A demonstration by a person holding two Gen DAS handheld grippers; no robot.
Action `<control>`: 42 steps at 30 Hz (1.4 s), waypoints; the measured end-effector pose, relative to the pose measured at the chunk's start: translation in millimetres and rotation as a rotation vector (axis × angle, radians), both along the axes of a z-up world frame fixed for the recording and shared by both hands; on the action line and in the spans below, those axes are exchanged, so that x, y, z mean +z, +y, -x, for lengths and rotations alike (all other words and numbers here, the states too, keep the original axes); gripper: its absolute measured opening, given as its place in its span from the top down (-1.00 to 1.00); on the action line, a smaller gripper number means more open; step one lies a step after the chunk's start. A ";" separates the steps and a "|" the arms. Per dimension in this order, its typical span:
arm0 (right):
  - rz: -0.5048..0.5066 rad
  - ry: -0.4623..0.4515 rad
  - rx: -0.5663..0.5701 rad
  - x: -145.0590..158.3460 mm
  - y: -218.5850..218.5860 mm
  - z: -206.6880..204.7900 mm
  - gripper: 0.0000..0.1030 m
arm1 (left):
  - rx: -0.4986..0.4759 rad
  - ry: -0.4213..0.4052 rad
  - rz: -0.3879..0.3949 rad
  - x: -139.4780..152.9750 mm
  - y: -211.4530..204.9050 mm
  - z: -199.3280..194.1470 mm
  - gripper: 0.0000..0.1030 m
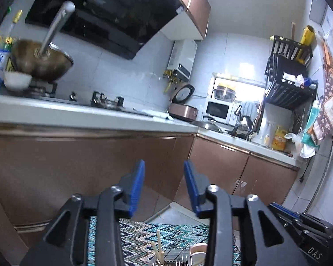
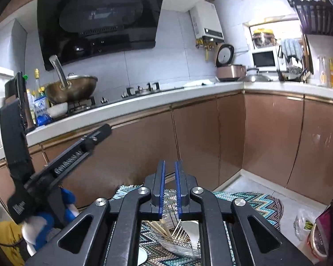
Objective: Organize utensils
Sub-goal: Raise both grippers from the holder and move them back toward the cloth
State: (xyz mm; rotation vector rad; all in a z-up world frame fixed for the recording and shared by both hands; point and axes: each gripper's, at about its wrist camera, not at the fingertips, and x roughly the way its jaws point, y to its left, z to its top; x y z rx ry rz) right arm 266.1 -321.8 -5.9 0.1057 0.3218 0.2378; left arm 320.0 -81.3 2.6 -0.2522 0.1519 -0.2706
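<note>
Both grippers are raised and look at the kitchen cabinets. My left gripper (image 1: 164,166) is open and empty; it also shows at the left of the right wrist view (image 2: 104,130). My right gripper (image 2: 169,166) holds nothing, its blue pads a narrow gap apart. Below, on a zigzag-patterned mat (image 2: 255,199), a glass bowl (image 2: 177,250) holds wooden chopsticks (image 2: 157,228), a small wire rack (image 2: 182,232) and a white spoon (image 2: 192,228). The chopsticks (image 1: 158,246) and rack (image 1: 177,257) also show low in the left wrist view, partly hidden by the gripper.
An L-shaped counter (image 1: 95,115) runs ahead over copper cabinet doors (image 2: 199,137). A wok (image 2: 71,89) sits on the stove. A rice cooker (image 2: 229,72), microwave (image 2: 264,58) and dish rack (image 1: 288,77) stand at the far right. A plastic bag (image 2: 304,223) lies on the floor.
</note>
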 end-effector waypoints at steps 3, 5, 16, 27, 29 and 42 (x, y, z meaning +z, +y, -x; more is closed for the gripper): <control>0.000 -0.037 -0.003 20.2 3.8 24.3 0.53 | 0.028 -0.019 -0.008 21.6 16.0 27.6 0.02; 0.003 -0.057 -0.003 31.2 6.7 36.9 0.43 | 0.038 -0.037 -0.013 35.2 28.5 48.9 0.00; 0.003 -0.177 -0.001 80.3 24.2 131.8 -0.01 | 0.071 -0.057 -0.039 76.5 90.0 146.8 -0.04; 0.009 -0.280 -0.058 87.5 42.1 196.8 -0.67 | 0.144 -0.055 -0.058 80.6 146.9 213.7 -0.10; 0.011 -0.309 -0.075 89.0 45.1 207.8 -0.78 | 0.154 -0.061 -0.051 81.3 154.9 222.3 -0.10; -0.035 -0.441 0.008 100.2 61.1 262.2 -1.00 | 0.187 -0.060 -0.010 86.5 192.6 259.3 -0.11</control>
